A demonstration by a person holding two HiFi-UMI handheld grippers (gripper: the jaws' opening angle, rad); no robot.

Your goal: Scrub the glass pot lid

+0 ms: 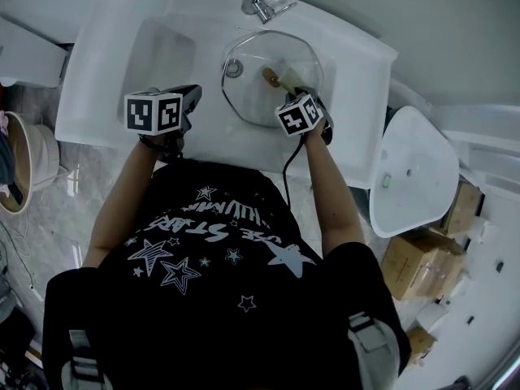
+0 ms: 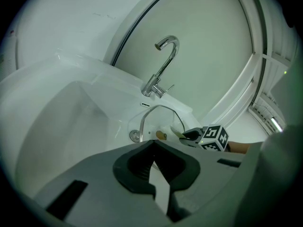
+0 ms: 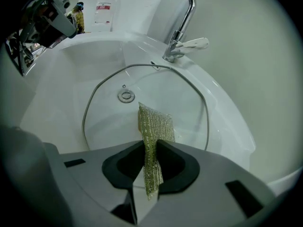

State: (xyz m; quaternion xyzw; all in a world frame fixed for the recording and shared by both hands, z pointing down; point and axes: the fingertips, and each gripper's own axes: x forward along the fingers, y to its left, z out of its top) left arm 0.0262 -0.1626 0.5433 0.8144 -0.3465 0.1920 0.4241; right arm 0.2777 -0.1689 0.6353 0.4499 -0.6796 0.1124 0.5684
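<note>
Glass lid; bottle label unreadable.

White sink. In it, the glass pot lid is clear with a silver rim and a brown knob. Chrome faucet at the sink's back. My right gripper is grey with black pads, and its scrub cloth is olive-gold woven mesh. My left gripper is the same grey and black. Marker cube: black-and-white squares. My shirt is black with white stars.
</note>
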